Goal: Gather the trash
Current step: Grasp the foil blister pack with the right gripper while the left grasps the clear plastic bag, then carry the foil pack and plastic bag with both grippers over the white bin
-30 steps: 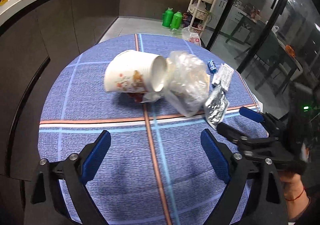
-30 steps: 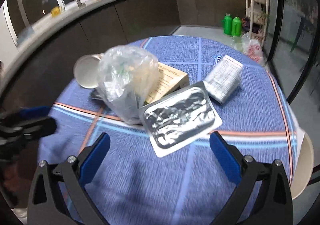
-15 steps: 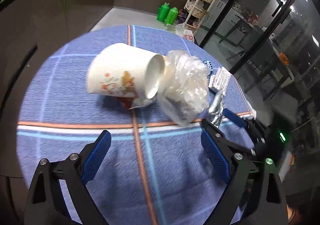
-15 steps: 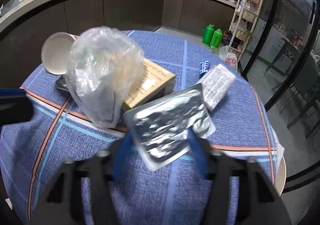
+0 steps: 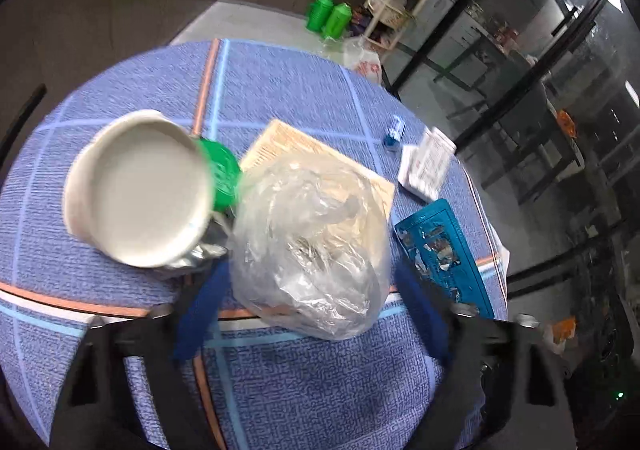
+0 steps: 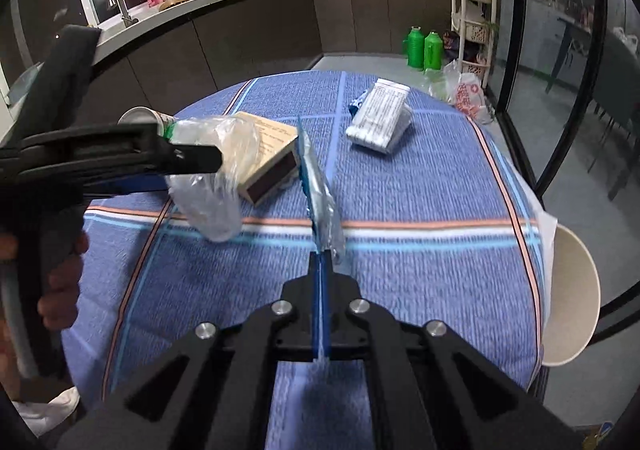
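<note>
On the tabletop (image 5: 280, 390), the paper cup (image 5: 140, 189) lies toward the left edge. The left gripper (image 5: 312, 306) has its fingers spread wide around the plastic bag (image 5: 312, 246). The right gripper (image 6: 322, 278) has its fingers pressed together on the blister pack (image 6: 318, 185), lifted edge-on near the front edge.

On the desk (image 5: 280, 81): one paper cup (image 5: 138, 189), one clear plastic bag (image 5: 312, 250), one cardboard box (image 5: 288, 141), one blister pack (image 5: 440, 246), one white packet (image 5: 426, 163), one small blue item (image 5: 394, 131). On the floor: two green bottles (image 6: 424, 47).
</note>
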A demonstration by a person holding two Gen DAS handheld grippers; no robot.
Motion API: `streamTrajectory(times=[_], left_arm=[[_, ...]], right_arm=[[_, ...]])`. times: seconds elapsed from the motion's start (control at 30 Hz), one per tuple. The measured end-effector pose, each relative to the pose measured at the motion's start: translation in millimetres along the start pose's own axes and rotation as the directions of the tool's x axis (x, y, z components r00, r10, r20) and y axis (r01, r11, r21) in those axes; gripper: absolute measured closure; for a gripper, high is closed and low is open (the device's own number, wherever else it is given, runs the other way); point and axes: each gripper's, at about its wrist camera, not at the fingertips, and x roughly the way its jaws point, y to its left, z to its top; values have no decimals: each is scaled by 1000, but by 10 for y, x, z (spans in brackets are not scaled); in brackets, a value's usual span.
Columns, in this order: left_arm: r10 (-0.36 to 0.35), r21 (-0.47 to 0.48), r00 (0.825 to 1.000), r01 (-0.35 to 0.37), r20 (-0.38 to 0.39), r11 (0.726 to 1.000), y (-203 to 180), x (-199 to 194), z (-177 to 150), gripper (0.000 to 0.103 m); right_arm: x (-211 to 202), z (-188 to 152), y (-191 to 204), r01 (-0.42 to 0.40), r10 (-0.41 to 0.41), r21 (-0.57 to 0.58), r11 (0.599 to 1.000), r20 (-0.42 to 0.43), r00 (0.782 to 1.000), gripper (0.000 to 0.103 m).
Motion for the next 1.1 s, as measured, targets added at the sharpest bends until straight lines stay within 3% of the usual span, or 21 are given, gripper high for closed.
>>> streamTrajectory(times=[0.13,0.17,0.23,0.3,0.43,0.57,0.6,0.63,0.7,0.77,0.93,0.97,1.1], left_arm=[[-1,0,1000,1,-29,1000,-7,83,-38,39],[0,-3,999,0,-32,1000,-5,99,-39,39],[-7,-7,999,7,-39,1000,-21,118,-34,41],[-21,3,998,21,-52,1000,-32,134,-44,47],[-16,-1,999,16,-46,1000,-1,130,-35,46],[-19,-2,998,19,-58,1000,26,163,-46,47],[-17,5,998,17,-63,1000,19,177,-48,47],[-17,12,998,18,-64,1000,9,186,-48,55],[-18,31,997,21,-77,999,-6,212,-58,69],[-24,48,996,28,-88,998,-16,224,-74,93],[-39,64,997,44,-70,997,-59,127,-140,100],[-36,81,998,41,-59,996,-95,78,-161,100],[-51,121,998,55,-35,991,-232,-89,-221,100]], right_arm=[[-12,-49,67,-15,14,-28,1000,-12,1000,94],[-2,-56,90,-11,10,-32,999,-11,1000,89],[35,-16,105,-12,12,-36,999,-6,1000,70],[35,11,183,-13,13,-53,999,3,1000,65],[85,71,281,-9,11,-101,995,19,1000,56],[198,149,334,-6,8,-123,992,14,1000,55],[242,162,337,-5,6,-126,992,4,1000,59],[265,158,333,-7,7,-126,992,-3,1000,72],[315,156,322,-12,8,-123,992,-26,1000,81],[293,142,318,-17,14,-122,992,-19,1000,88],[104,161,244,-36,37,-85,996,15,999,93],[63,167,219,-38,40,-82,996,20,999,102],[-127,169,157,-51,54,-70,996,46,997,101]])
